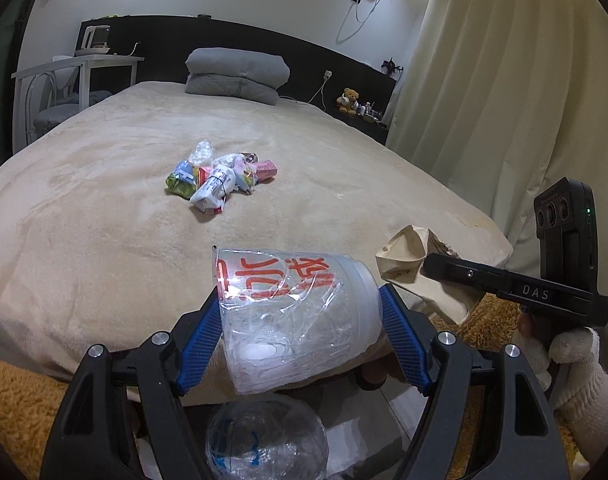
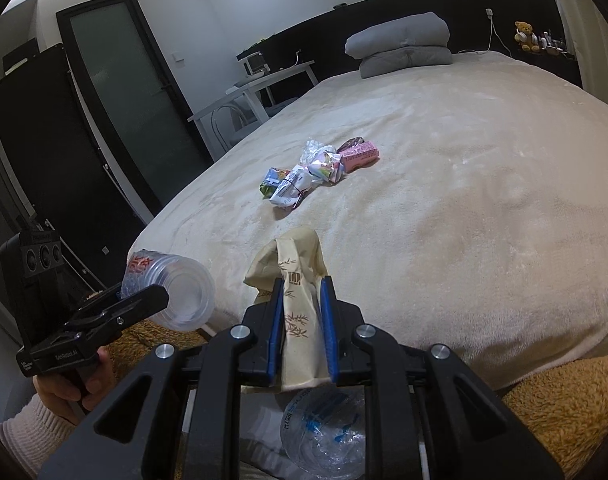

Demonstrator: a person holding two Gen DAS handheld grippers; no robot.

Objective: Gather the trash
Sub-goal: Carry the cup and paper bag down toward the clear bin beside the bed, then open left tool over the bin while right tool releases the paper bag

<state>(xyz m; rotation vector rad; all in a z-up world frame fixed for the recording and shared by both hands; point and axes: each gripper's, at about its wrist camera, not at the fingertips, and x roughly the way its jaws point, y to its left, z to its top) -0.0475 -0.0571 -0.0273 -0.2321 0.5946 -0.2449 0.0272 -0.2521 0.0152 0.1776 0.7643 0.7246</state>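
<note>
Landmark: bed, beige cover.

Item 1: clear plastic cup with red lettering, lying sideways between the blue pads of the left gripper, whose wide-set jaws clamp it over the bed's foot edge.

Item 2: beige paper wrapper, pinched in the narrowly closed right gripper, also at the foot edge.

Item 3: heap of crumpled packets and cartons, mid-bed, untouched.

Item 4: clear bag, below the foot edge, under both grippers; probably the collection point.

Status: two pieces in hand, not yet dropped; heap remains.
</note>
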